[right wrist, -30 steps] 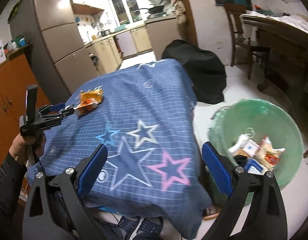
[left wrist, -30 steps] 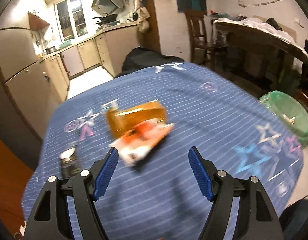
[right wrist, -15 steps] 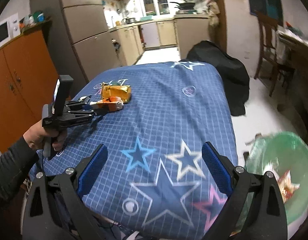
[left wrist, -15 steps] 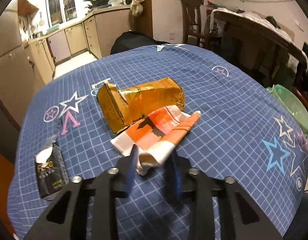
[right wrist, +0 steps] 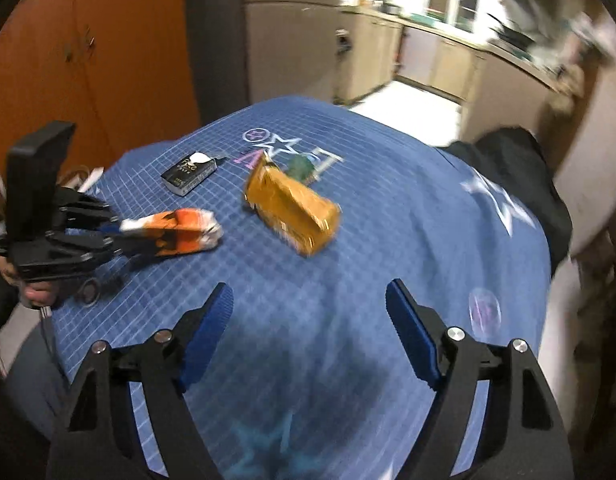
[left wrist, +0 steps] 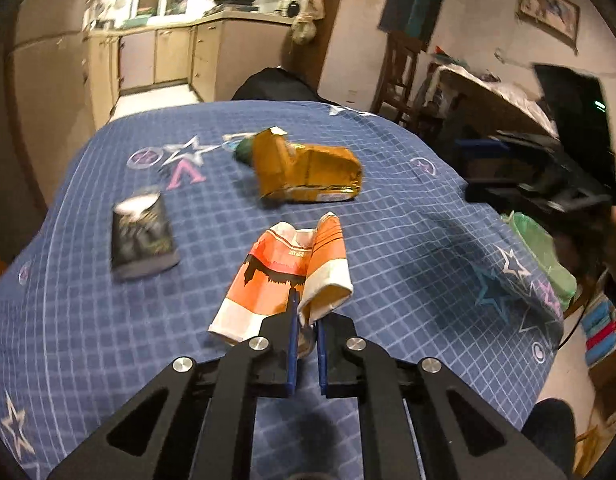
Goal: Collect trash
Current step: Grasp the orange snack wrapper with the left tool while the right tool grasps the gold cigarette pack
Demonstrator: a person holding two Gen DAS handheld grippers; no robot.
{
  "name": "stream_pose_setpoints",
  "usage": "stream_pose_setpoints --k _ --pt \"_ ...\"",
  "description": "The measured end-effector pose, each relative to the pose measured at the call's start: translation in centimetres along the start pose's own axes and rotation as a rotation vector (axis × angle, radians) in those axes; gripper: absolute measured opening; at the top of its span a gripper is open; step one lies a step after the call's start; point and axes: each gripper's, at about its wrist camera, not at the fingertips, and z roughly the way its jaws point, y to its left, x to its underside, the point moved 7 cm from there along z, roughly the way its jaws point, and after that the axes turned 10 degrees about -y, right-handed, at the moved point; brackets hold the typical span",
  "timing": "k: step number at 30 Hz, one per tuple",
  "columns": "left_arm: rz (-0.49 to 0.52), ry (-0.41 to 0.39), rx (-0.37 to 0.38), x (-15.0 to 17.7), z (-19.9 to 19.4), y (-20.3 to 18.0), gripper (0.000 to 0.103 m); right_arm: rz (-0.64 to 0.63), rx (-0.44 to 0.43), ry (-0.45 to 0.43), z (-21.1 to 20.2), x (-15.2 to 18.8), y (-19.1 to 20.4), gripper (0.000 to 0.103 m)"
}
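My left gripper is shut on an orange-and-white wrapper and holds it just above the blue star tablecloth. The right wrist view shows the left gripper with the wrapper at the left. A gold foil bag lies beyond it, also in the right wrist view. A black packet lies to the left, also in the right wrist view. My right gripper is open and empty, above the tablecloth near the gold bag.
A green trash bin stands on the floor off the table's right edge. A small green object lies behind the gold bag. A dark bag sits past the far table edge. Wooden chairs and a second table stand at right.
My left gripper closed on the orange-and-white wrapper and lifted it off the gold bag. My right gripper swung from the green bin over to the table, toward the gold bag.
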Motion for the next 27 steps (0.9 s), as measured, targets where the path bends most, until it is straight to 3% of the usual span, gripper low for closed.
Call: stream_pose_setpoints --k 8,14,20,23,27 --pt "-0.071 0.008 0.033 0.8 0.1 1.1 0.009 -0.270 -0.037 0.141 7.7 -3.6 2.2 0.076" --pt "-0.078 0.017 0.045 0.9 0.1 0.9 0.009 -0.307 -0.057 0.235 11.8 -3.3 2.5 0.072" --pt "-0.069 0.015 0.025 0.7 0.6 0.8 0.010 -0.241 -0.039 0.214 12.1 -2.4 2.3 0.044" --pt "-0.053 0.000 -0.008 0.3 0.8 0.5 0.009 -0.183 0.010 0.167 10.5 -1.9 2.1 0.041" --pt "-0.056 -0.031 -0.036 0.2 0.7 -0.1 0.008 -0.006 0.081 0.073 6.3 -1.0 0.7 0.040"
